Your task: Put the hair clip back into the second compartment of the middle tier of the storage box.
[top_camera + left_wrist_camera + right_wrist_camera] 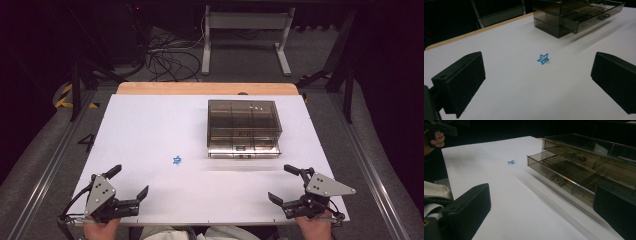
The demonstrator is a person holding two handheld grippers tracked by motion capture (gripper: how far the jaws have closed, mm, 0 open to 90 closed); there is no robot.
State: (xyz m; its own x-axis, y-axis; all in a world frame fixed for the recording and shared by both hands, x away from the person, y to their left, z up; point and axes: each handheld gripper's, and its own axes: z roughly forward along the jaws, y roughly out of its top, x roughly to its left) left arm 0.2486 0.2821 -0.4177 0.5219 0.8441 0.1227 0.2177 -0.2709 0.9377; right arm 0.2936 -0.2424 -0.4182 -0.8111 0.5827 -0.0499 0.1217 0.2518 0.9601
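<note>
Both claws, left claw (131, 183) and right claw (280, 182), gape wide and empty at the desk's near edge, and that thin flat star (543, 58) could easily skid away from a clumsy pinch.

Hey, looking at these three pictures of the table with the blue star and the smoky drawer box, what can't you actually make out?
- What lies in the drawer box: small bright specks in the high view, too small to name.
- The blue star: blurred and distant in the right gripper view; its shape reads only in the left gripper view.
- The person: cut off at the bottom edge of the high view.
- The room behind the table: too dark.
</note>
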